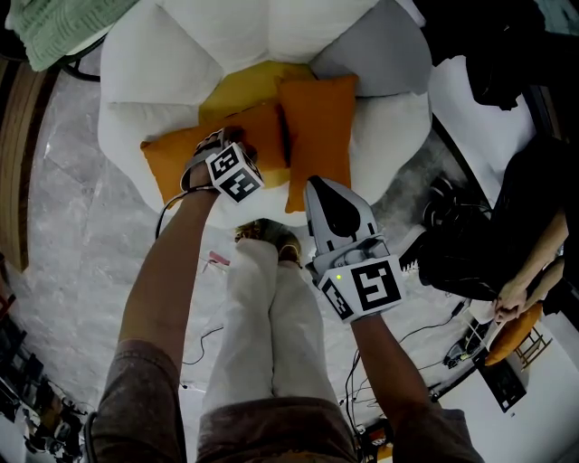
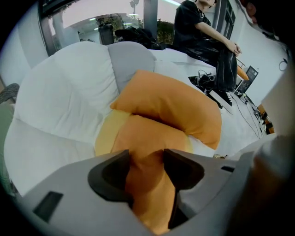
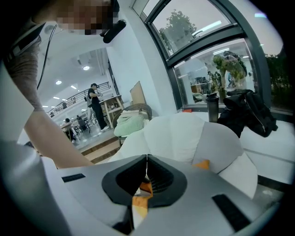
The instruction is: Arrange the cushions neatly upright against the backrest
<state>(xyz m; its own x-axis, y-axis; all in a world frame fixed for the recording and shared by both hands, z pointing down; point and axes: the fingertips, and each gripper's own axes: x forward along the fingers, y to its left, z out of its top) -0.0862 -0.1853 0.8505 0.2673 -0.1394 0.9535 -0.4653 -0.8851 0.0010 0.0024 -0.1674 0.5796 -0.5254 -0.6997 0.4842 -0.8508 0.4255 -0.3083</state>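
Two orange cushions lie on a white, petal-backed chair (image 1: 145, 63). The left orange cushion (image 1: 176, 155) lies flat across the seat's front. My left gripper (image 1: 217, 146) is down on it. In the left gripper view its fabric (image 2: 147, 138) fills the gap of that gripper (image 2: 147, 168) and touches both pads. The second orange cushion (image 1: 317, 127) (image 2: 177, 108) lies lengthwise beside it, partly over a yellow cushion (image 1: 249, 86) (image 2: 107, 133). My right gripper (image 1: 318, 188) (image 3: 147, 162) hangs before the chair, shut and empty.
A person in black (image 1: 534, 226) (image 2: 207, 37) sits at the right, with dark bags and cables (image 1: 452, 339) on the floor nearby. A green knitted throw (image 1: 59, 27) lies at the upper left. My own legs and shoe (image 1: 267, 237) stand right before the chair.
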